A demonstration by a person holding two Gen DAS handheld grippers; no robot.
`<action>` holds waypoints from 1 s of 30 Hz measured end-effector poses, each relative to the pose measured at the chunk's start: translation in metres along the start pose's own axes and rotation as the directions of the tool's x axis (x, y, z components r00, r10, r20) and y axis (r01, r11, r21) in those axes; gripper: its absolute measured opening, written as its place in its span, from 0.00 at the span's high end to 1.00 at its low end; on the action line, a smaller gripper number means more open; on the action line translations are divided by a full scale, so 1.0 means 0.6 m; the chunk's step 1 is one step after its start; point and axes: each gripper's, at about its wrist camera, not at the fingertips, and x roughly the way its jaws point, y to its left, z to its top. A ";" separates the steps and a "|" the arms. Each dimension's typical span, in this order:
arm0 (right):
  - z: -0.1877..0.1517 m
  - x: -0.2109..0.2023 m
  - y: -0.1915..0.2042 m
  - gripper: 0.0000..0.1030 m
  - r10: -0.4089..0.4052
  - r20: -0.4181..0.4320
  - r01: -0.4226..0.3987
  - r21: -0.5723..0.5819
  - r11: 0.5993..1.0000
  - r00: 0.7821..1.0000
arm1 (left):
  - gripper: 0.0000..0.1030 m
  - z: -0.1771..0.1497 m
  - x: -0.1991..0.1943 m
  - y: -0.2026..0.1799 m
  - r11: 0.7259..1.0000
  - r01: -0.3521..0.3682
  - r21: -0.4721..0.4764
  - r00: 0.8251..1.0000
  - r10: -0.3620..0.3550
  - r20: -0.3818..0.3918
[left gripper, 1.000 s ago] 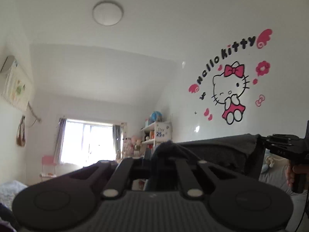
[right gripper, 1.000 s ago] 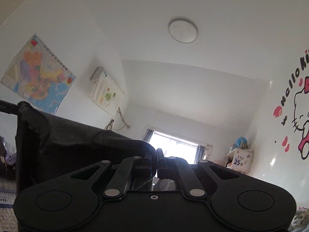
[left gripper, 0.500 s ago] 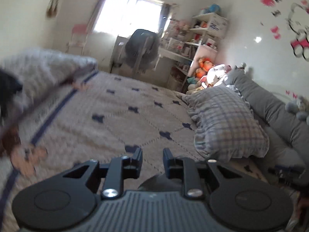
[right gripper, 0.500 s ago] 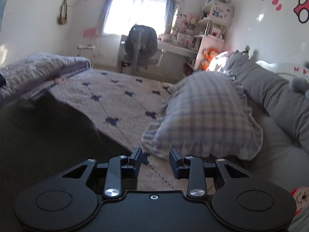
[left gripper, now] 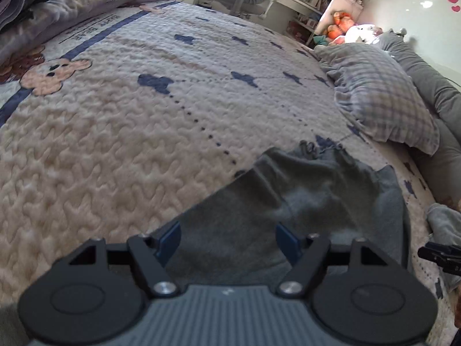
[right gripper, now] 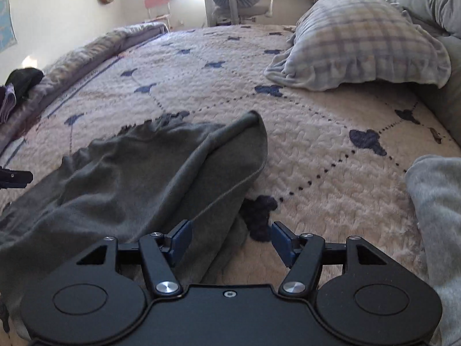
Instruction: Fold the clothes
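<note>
The dark grey soft-knit garment (right gripper: 149, 178) lies rumpled on the cream quilted bedspread with blue motifs (left gripper: 121, 121), spreading away from both tools toward the plaid ruffled pillow (right gripper: 363, 43). In the right wrist view its long folded edge runs diagonally from just ahead of the right gripper (right gripper: 229, 240) up to a rounded corner; the cloth passes by the left blue pad, and bare quilt fills the rest of the gap. The left gripper (left gripper: 227, 238) sits squarely over the same cloth, so it looks the better centred of the two. Both pairs of jaws are opening, released, with no pad pressing fabric. Each tool tips steeply down at the bed, side by side. I judge the next grasp must find the far ragged edge, ahead of both
</note>
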 end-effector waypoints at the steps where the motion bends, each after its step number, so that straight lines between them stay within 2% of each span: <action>1: -0.014 0.001 0.004 0.43 0.005 -0.011 -0.005 0.017 1.000 1.000 | 0.26 -0.013 0.000 0.001 1.000 -0.024 0.005 1.000 0.024 -0.005; 4: -0.055 0.004 0.009 0.44 0.079 -0.028 -0.077 0.065 0.995 0.997 | 0.18 -0.045 -0.006 -0.012 0.991 -0.089 0.103 0.996 0.088 0.014; 6: -0.074 0.011 0.018 0.44 0.089 -0.029 -0.087 0.073 0.994 0.996 | 0.00 -0.056 -0.003 -0.024 0.977 -0.143 0.160 0.990 0.142 0.021; 7: -0.082 0.013 0.024 0.43 0.087 -0.025 -0.085 0.076 0.994 0.996 | 0.00 -0.061 0.003 -0.027 0.968 -0.169 0.183 0.986 0.168 0.022; 12: -0.100 0.022 0.046 0.22 0.058 0.019 -0.059 0.057 0.997 0.998 | 0.00 -0.083 0.012 -0.035 0.949 -0.225 0.222 0.974 0.215 0.069; 14: -0.098 0.027 0.048 0.00 0.045 0.009 -0.045 0.056 0.997 0.999 | 0.00 -0.088 0.011 -0.034 0.948 -0.230 0.221 0.973 0.216 0.087; 16: -0.100 0.031 0.046 0.00 0.040 0.009 -0.040 0.063 0.997 0.999 | 0.00 -0.091 0.011 -0.034 0.946 -0.236 0.220 0.971 0.219 0.100; 21: -0.112 0.031 0.046 0.00 0.019 0.071 -0.025 0.075 0.997 0.997 | 0.00 -0.104 0.012 -0.042 0.939 -0.267 0.218 0.960 0.241 0.141; 26: -0.112 0.037 0.043 0.00 0.018 0.095 -0.025 0.072 0.997 0.995 | 0.00 -0.111 0.012 -0.038 0.944 -0.259 0.206 0.959 0.225 0.175; 30: -0.123 0.046 0.033 0.00 0.055 0.157 -0.066 0.066 0.996 0.986 | 0.00 -0.137 0.009 -0.036 0.944 -0.262 0.199 0.941 0.205 0.268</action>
